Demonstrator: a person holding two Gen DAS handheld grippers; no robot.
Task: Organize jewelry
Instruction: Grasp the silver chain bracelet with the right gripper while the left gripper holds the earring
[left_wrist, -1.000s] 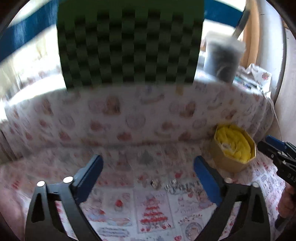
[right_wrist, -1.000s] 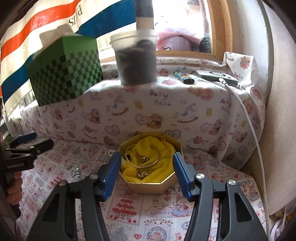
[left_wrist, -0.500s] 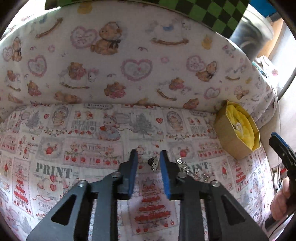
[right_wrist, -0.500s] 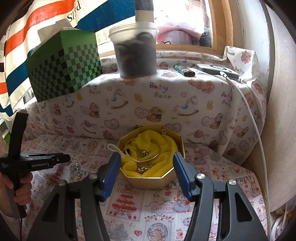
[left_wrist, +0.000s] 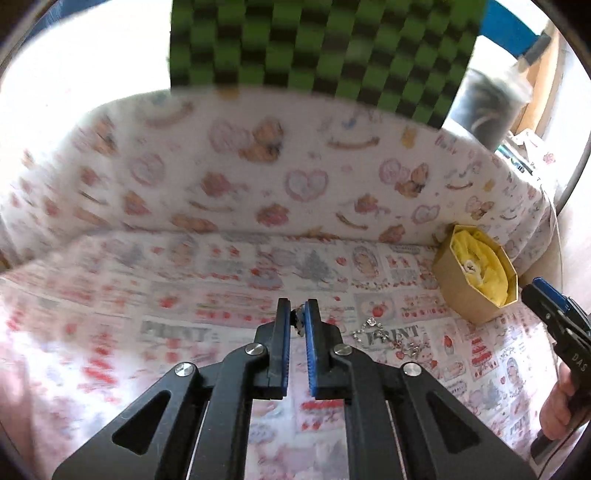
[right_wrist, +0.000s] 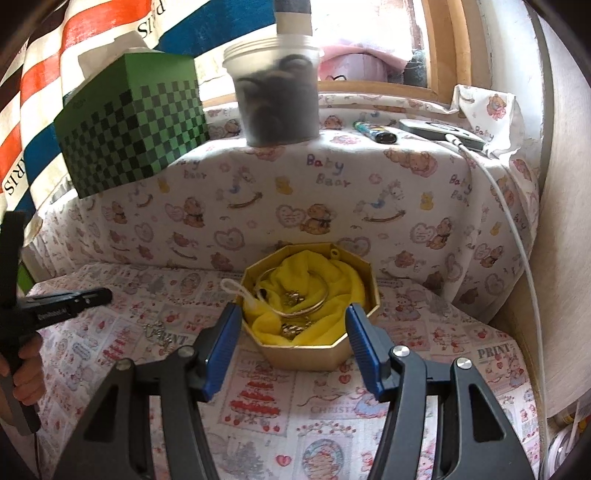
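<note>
The left gripper (left_wrist: 297, 319), held level and low over the printed cloth (left_wrist: 221, 325), pinches a small jewelry piece (left_wrist: 297, 322) between nearly closed blue pads. The right gripper (right_wrist: 291, 343) hangs with jaws spread before the gold octagonal box (right_wrist: 314, 354), its yellow lining holding bangles. A silver chain (left_wrist: 388, 336) lies on the cloth, which reads "PRINT"; the backrest cover (right_wrist: 328, 210) reads "Baby Bear".
</note>
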